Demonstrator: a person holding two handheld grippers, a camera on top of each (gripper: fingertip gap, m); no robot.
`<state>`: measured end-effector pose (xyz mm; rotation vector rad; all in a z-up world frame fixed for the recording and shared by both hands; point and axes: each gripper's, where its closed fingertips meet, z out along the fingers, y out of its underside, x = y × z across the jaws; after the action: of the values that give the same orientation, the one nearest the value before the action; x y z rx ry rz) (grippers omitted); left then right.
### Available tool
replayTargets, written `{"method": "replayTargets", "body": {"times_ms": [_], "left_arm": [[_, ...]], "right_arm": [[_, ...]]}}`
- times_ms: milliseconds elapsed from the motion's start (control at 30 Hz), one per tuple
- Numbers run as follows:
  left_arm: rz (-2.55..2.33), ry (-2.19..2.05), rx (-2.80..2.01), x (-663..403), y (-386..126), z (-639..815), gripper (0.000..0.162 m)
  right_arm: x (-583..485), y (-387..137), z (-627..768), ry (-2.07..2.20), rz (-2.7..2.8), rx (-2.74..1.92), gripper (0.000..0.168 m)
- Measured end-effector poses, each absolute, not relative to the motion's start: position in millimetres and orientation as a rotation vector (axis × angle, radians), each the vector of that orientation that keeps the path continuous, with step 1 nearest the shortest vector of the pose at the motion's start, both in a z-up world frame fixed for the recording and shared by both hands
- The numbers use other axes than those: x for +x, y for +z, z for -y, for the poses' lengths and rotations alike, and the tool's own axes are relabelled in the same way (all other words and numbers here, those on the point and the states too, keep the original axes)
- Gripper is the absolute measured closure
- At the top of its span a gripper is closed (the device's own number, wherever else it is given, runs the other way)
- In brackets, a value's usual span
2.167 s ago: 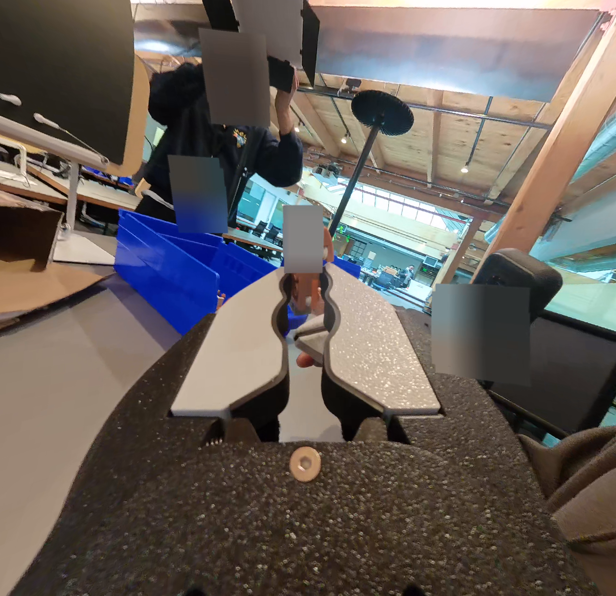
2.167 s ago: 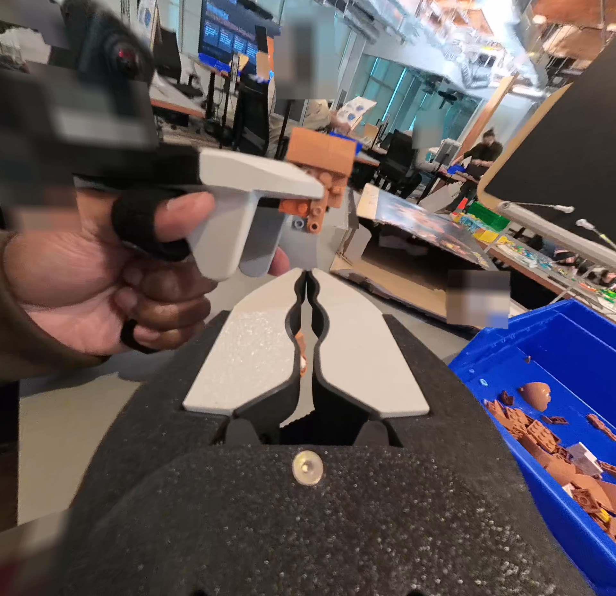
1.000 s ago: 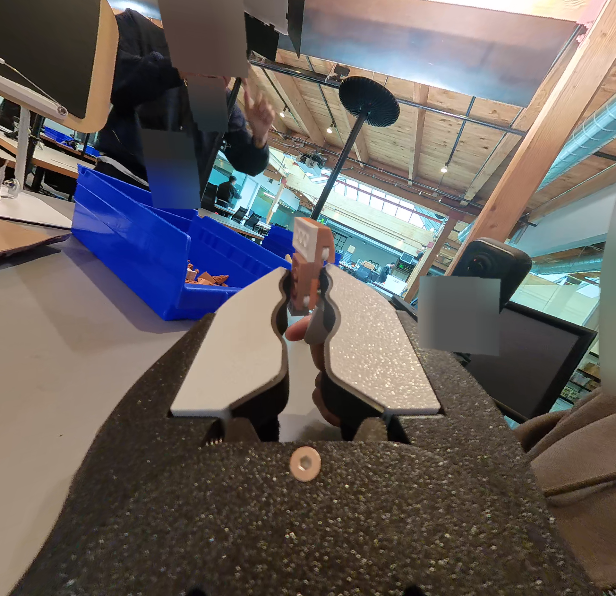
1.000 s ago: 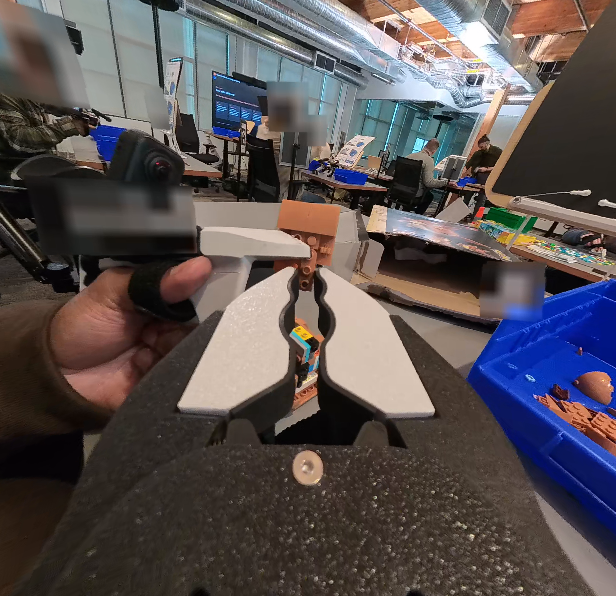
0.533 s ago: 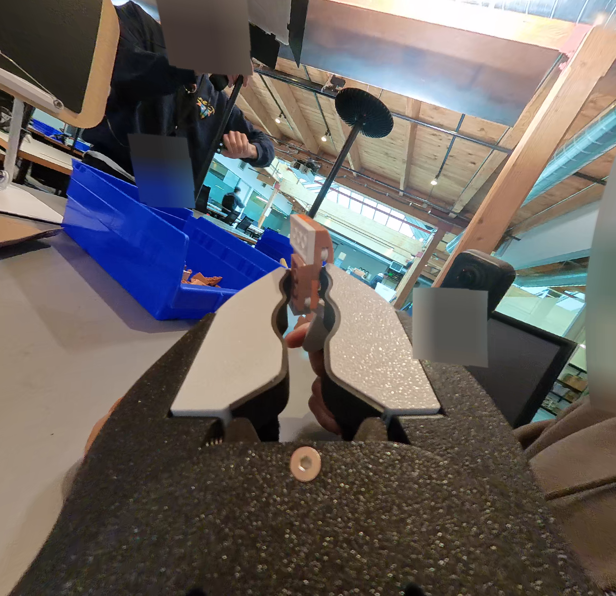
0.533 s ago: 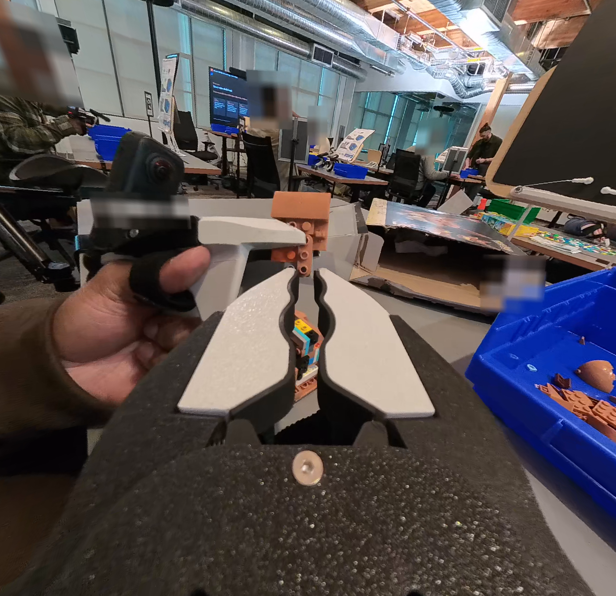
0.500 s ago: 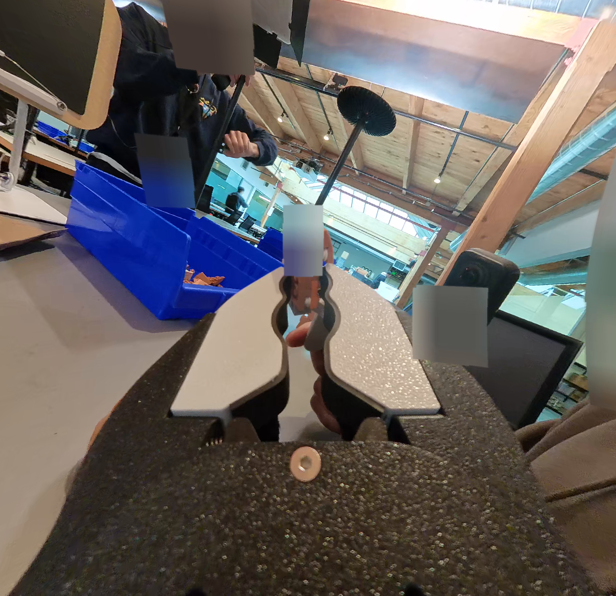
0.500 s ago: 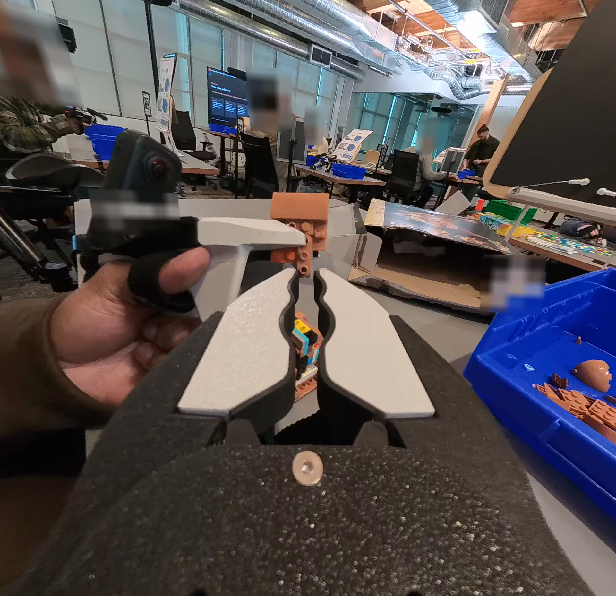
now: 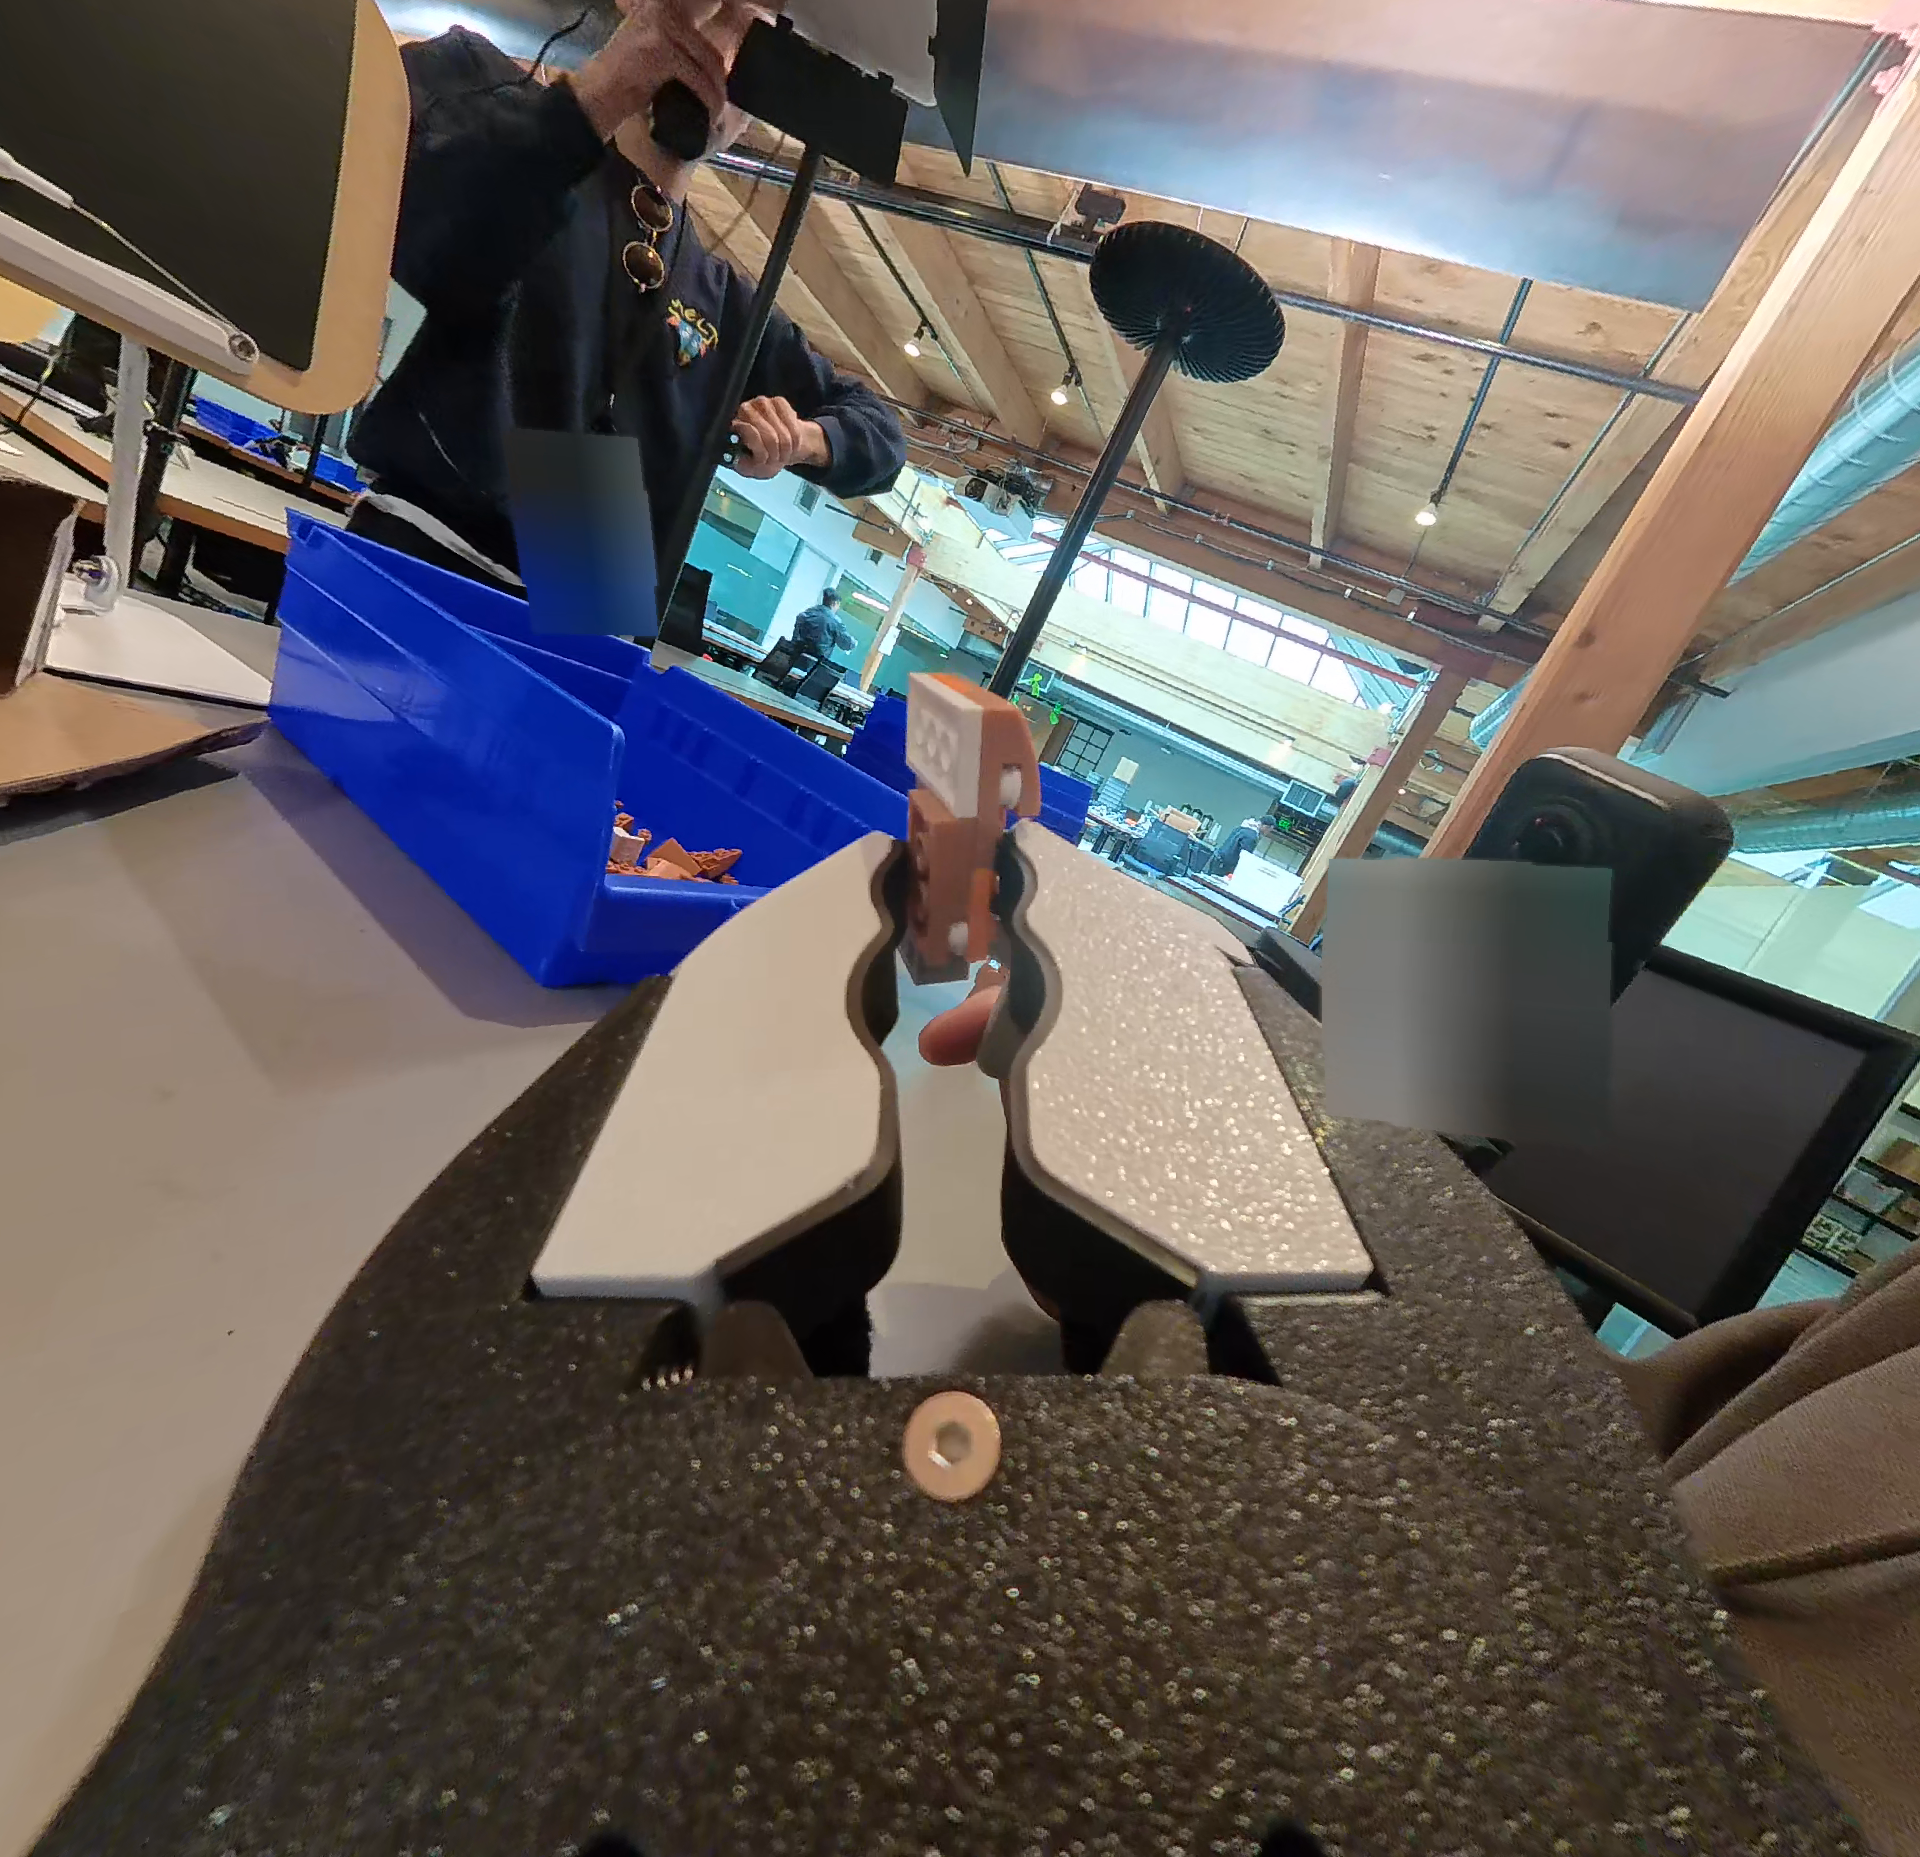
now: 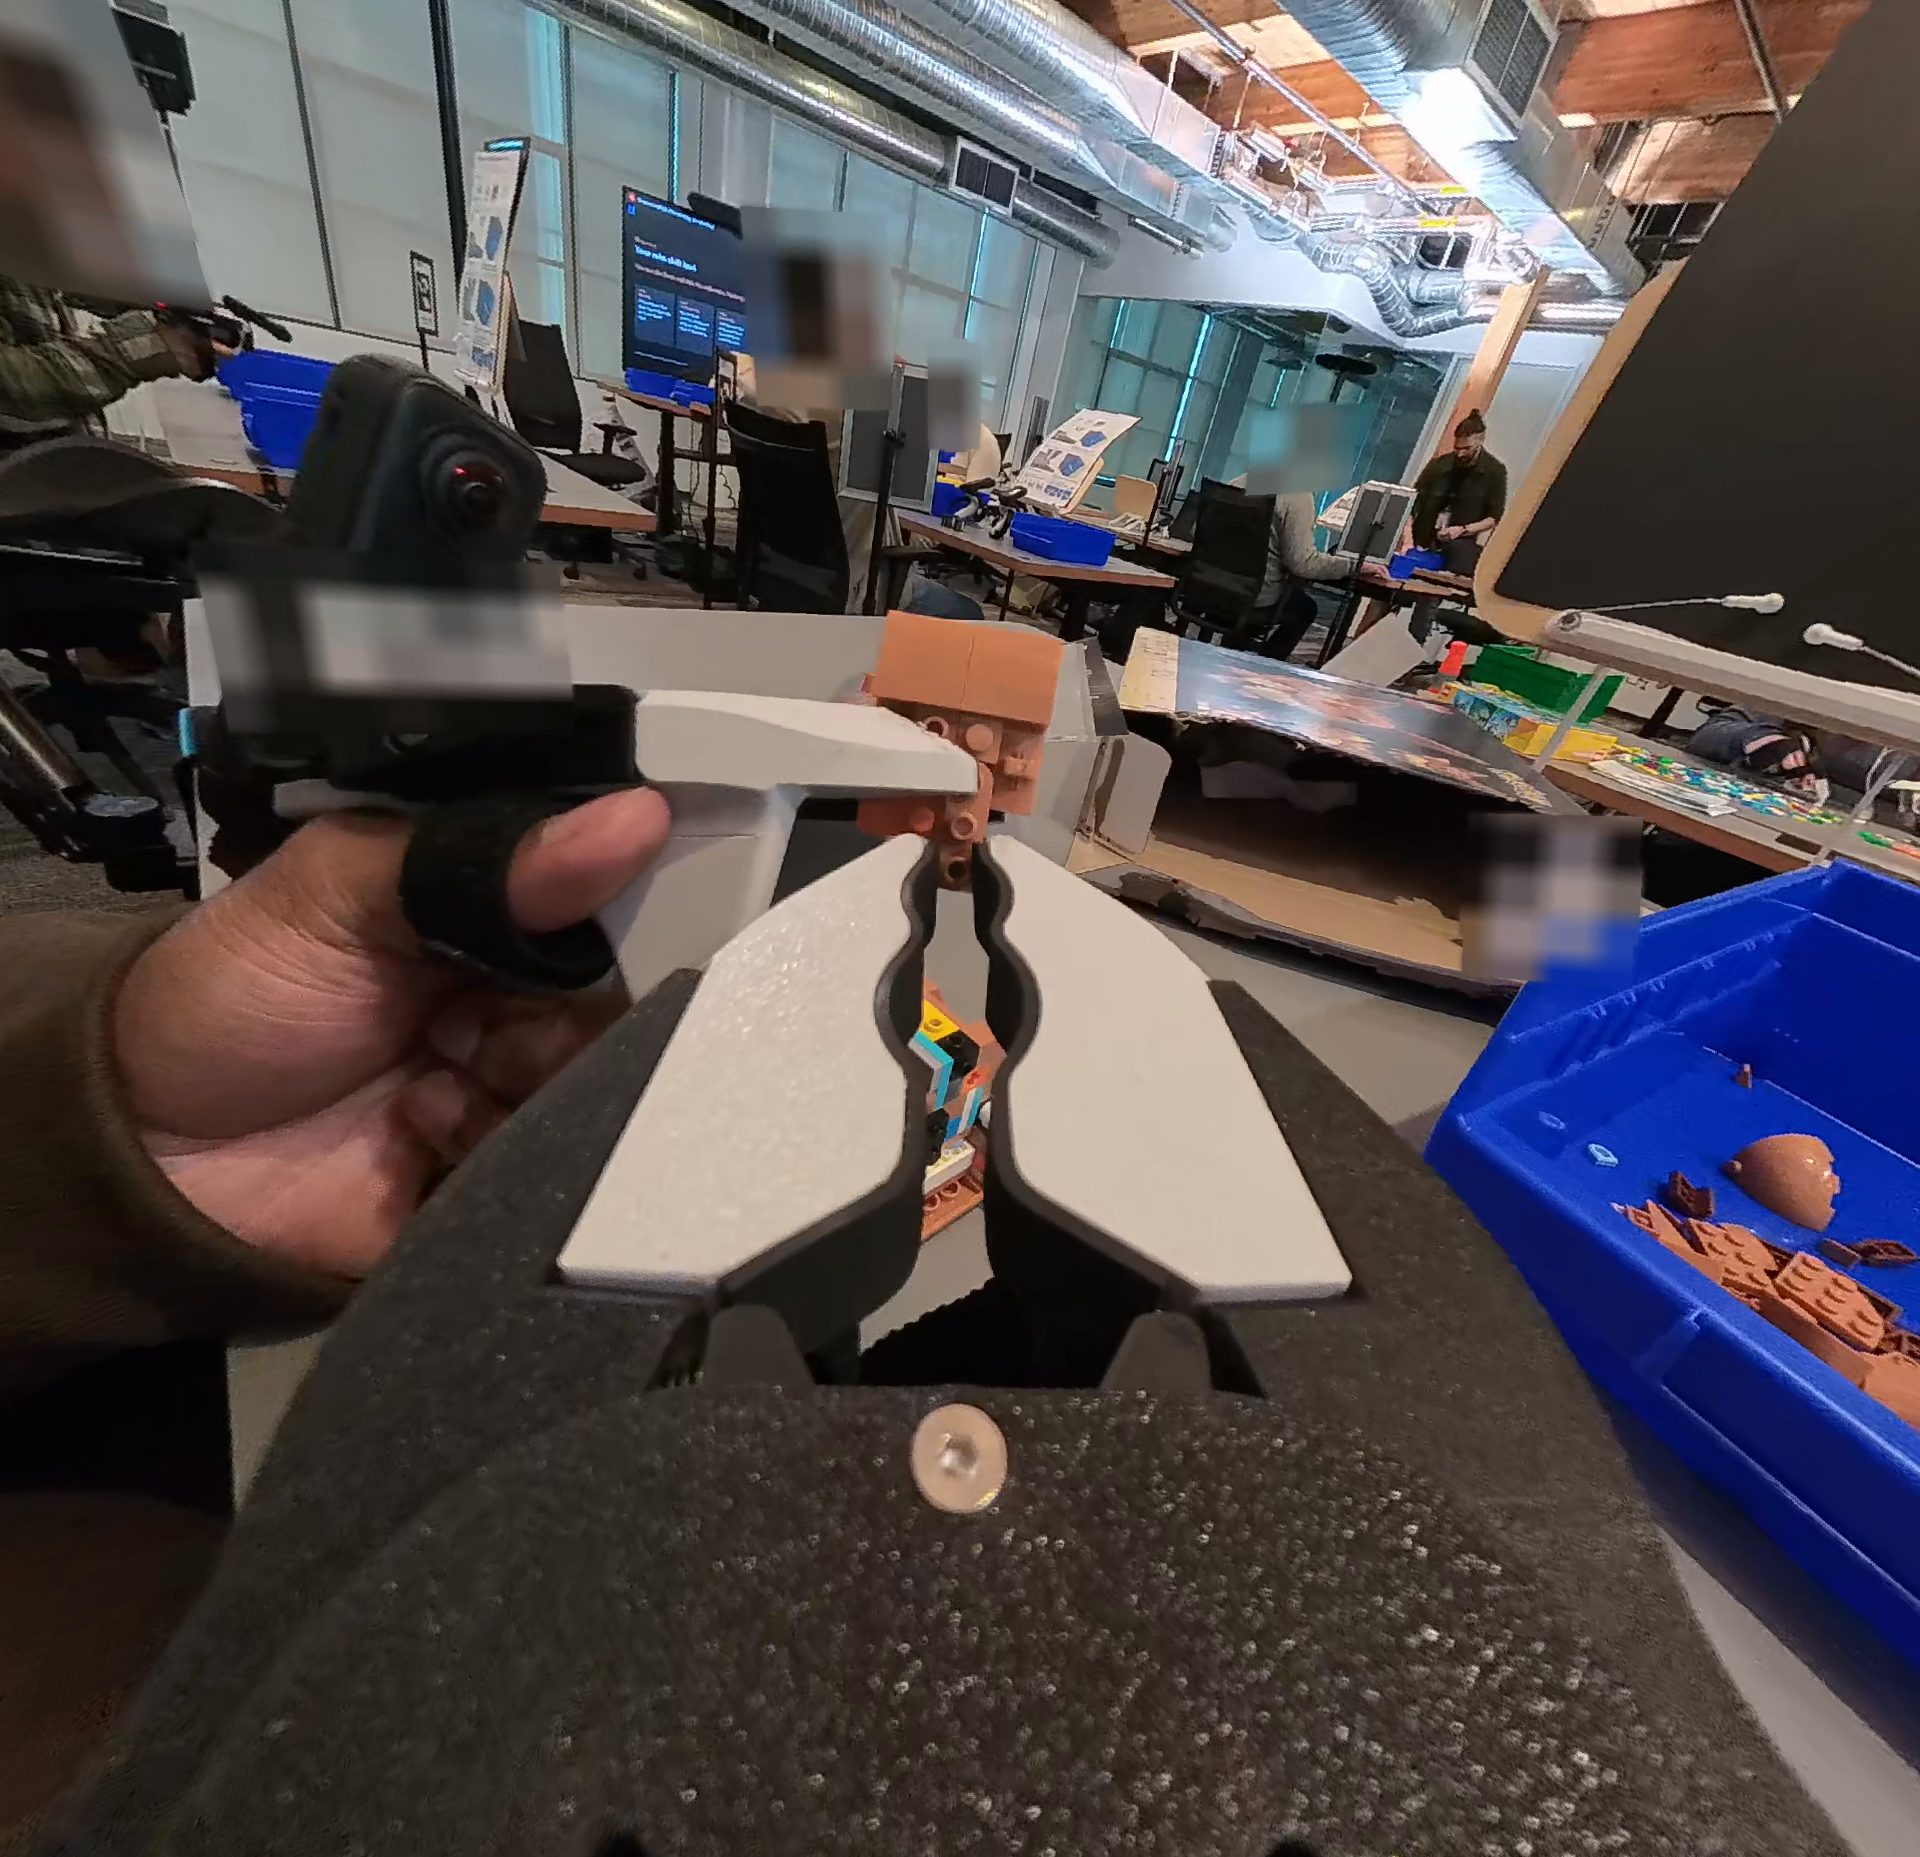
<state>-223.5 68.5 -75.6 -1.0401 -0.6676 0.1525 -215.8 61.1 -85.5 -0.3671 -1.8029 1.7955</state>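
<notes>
My left gripper [image 9: 951, 872] is shut on a brown brick assembly [image 9: 961, 831] with a white plate on top and holds it above the grey table [image 9: 208, 1028]. In the right wrist view a hand holds that left gripper [image 10: 966, 768] sideways, with the assembly [image 10: 971, 706] at its tips. My right gripper [image 10: 954, 862] is shut on a small brown piece [image 10: 956, 857] that sits against the underside of the assembly. A colourful brick model [image 10: 951, 1080] stands on the table and shows through the gap between my right fingers.
A blue bin [image 10: 1662, 1132] with loose brown bricks lies to the right; it is also in the left wrist view [image 9: 468, 727]. A person in a dark top [image 9: 540, 301] stands behind it. Cardboard [image 10: 1299, 872] and a black board [image 10: 1766, 353] lie beyond. Only a small space, under 4 cm, lies between the two pairs of fingers.
Since 2.2 s ago my right gripper has risen until its tips meet the underside of the assembly in the left gripper. Over the last second both grippers stay nearly still. The person behind has raised a hand.
</notes>
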Motion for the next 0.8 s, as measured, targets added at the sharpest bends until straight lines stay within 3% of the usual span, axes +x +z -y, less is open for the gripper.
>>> {"method": "replayTargets", "body": {"times_ms": [800], "left_arm": [[0.654,0.181,-1.071,-221.2,-76.4,-72.7,0.146]], "right_arm": [[-216.5,-83.9,-63.4,1.793,1.787,-0.383,0.16]]}}
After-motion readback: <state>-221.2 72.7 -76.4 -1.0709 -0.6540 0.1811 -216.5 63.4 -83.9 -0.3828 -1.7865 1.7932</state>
